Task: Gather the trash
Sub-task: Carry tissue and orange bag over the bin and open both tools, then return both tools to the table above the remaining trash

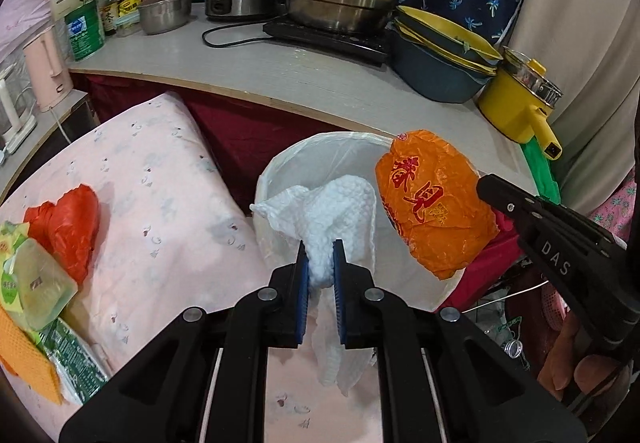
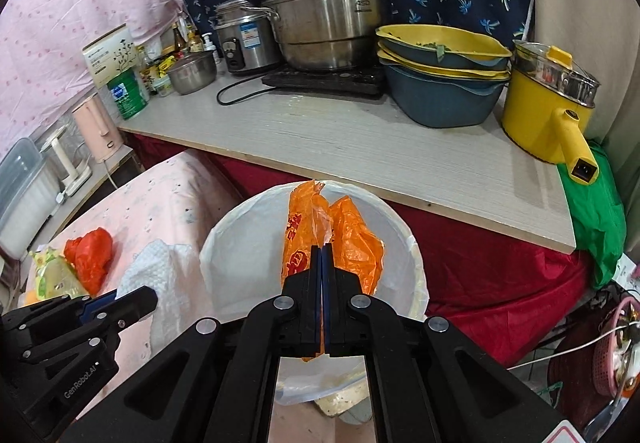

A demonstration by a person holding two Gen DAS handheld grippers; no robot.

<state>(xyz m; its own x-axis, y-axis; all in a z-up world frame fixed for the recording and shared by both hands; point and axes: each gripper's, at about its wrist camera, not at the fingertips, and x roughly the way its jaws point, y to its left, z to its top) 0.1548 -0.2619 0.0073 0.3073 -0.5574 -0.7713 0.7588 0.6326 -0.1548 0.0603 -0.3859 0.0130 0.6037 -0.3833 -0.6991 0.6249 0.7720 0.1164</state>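
My left gripper [image 1: 320, 251] is shut on a crumpled white paper towel [image 1: 328, 211], held over the near rim of a white-lined trash bin [image 1: 280, 167]. My right gripper [image 2: 322, 249] is shut on an orange plastic bag [image 2: 352, 239] with red print, hanging over the open bin [image 2: 400, 231]. In the left wrist view the orange bag [image 1: 432, 203] hangs at the bin's right side, with the right gripper's black body behind it. In the right wrist view the left gripper [image 2: 132, 301] and its towel [image 2: 160, 263] sit left of the bin.
A red plastic bag [image 1: 68, 227], green packets [image 1: 36, 279] and an orange cloth [image 1: 24, 355] lie on the pink-covered surface [image 1: 160, 203] at left. Behind the bin a wooden counter [image 2: 360, 147] carries steel pots, stacked basins and a yellow pot [image 2: 544, 115]. A person's hand [image 1: 580, 363] grips at right.
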